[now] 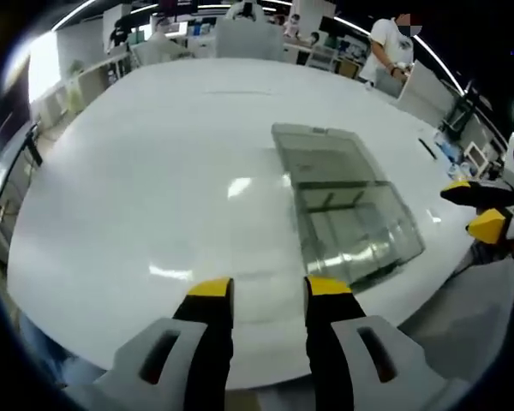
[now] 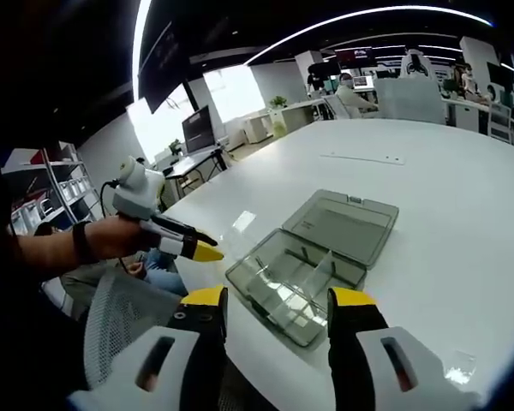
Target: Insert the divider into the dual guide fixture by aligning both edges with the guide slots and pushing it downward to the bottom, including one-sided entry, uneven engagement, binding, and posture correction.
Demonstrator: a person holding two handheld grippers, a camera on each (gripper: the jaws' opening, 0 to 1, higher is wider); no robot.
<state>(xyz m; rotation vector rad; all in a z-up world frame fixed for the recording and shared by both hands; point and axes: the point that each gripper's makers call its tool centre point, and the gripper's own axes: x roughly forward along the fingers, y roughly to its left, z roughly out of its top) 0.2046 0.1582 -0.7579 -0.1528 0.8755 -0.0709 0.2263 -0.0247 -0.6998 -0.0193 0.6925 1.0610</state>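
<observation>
Nearest: left tool (image 1: pixel 269 291) hangs over the white surface (image 1: pixel 154 171) with jaws parted and nothing between them.
Right tool: right tool (image 2: pixel 277 300) likewise spread and empty at the surface's edge; from the left tool's view it enters at the right (image 1: pixel 484 210), its jaws apart.
Fixture: clear plastic box (image 2: pixel 295 274) lies ahead of both tools, its hinged lid (image 2: pixel 347 224) thrown back flat on the surface.
Divider: thin clear divider (image 2: pixel 321 272) stands upright across the box; whether both edges sit fully in the guide slots cannot be told.
Handling: likely light, stiff, slick and prone to cocking; best pinched at its top edge near the middle and pressed down evenly.
Far: office desks, chairs and a standing person (image 1: pixel 390 47) beyond the surface.
</observation>
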